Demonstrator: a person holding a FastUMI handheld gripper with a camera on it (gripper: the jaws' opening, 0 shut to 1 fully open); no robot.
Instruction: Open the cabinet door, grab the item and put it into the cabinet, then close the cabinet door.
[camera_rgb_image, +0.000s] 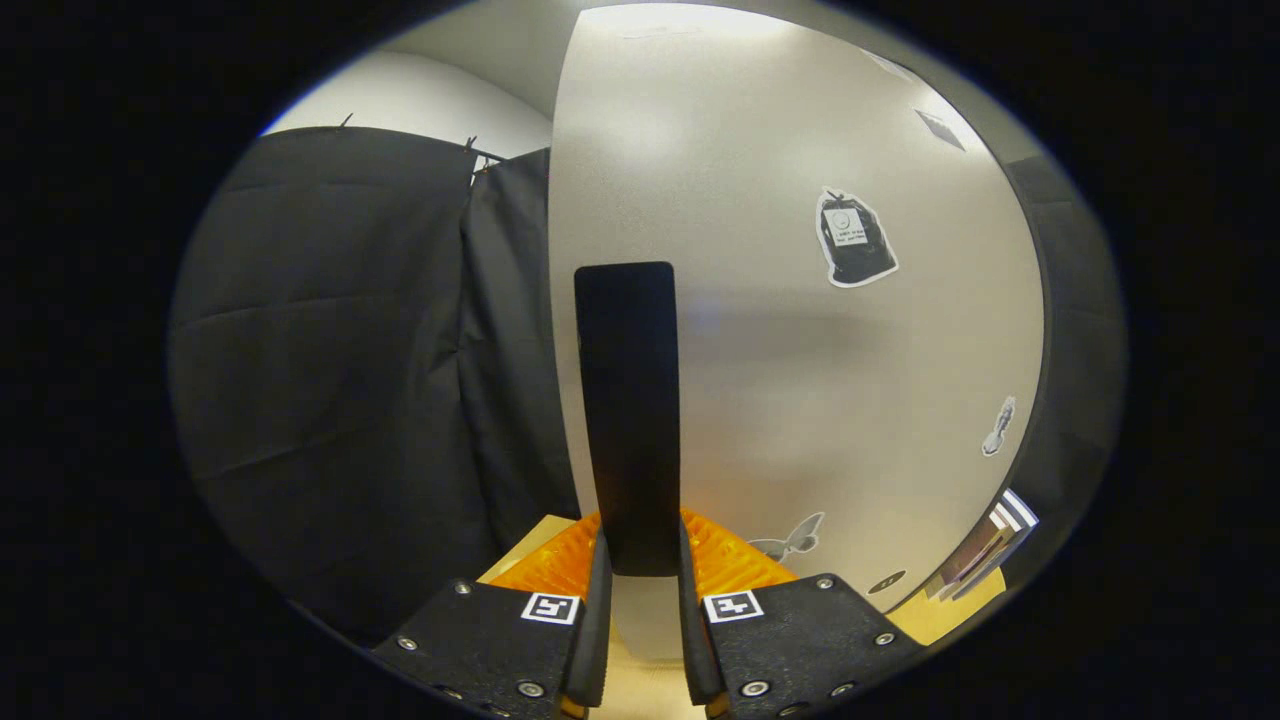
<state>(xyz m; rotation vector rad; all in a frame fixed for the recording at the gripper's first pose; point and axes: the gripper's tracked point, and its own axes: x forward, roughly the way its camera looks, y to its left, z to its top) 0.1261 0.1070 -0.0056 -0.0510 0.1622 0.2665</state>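
Gripper (640, 560) sat w/ both fingers clamped on the lower end of the black door handle (628, 410), one finger each side, pressing it. Handle was a tall upright bar, fixed near the left edge of the cabinet door (800, 330). Door was pale grey/white, smooth, w/ a soft glare up top.

Stickers on the door face: a dark bag-shaped one (853, 240) upper right of the handle, a small pale one (997, 427) further right & lower, a butterfly-like one (795, 538) low, just right of the fingers. Small dark round spot (887, 580) near the door's bottom right corner.

Left of the door: black cloth booth wall (340, 370), hanging in folds, w/ a lighter wall above it.

Bottom right, beyond the door's edge: what looked like a stack of books or boxes (990, 550), resting on a tan surface (945, 615). Couldn't tell if that was the item to stow. Door's exact state (shut vs slightly ajar) not clear from this angle.
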